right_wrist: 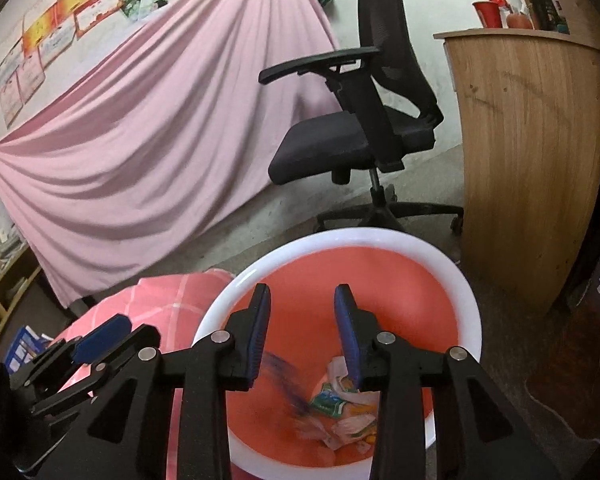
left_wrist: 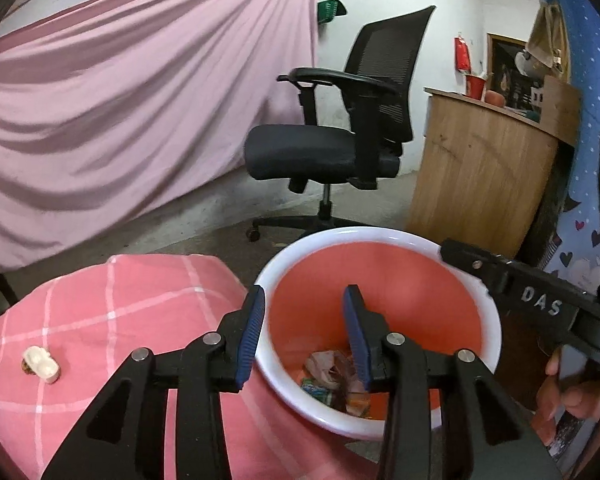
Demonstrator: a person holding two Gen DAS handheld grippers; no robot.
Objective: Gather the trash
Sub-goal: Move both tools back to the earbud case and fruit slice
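A red bin with a white rim (left_wrist: pixel 384 236) stands on the floor beside a pink checked cushion (left_wrist: pixel 112 320). Crumpled wrappers (left_wrist: pixel 332 380) lie at its bottom. My left gripper (left_wrist: pixel 305 304) is open and empty above the bin's left rim. My right gripper (right_wrist: pixel 302 304) is open and empty over the same bin (right_wrist: pixel 340 240); a blurred blue piece (right_wrist: pixel 286 384) is in the air inside it above the wrappers (right_wrist: pixel 340 404). A small cream-coloured piece of trash (left_wrist: pixel 41 364) lies on the cushion. The right gripper shows in the left wrist view (left_wrist: pixel 540 300).
A black office chair (left_wrist: pixel 340 136) stands behind the bin. A wooden counter (left_wrist: pixel 484 172) is to the right. A pink sheet (left_wrist: pixel 132 92) hangs at the back left. The left gripper's fingertip (right_wrist: pixel 100 338) shows in the right wrist view over the cushion (right_wrist: pixel 160 304).
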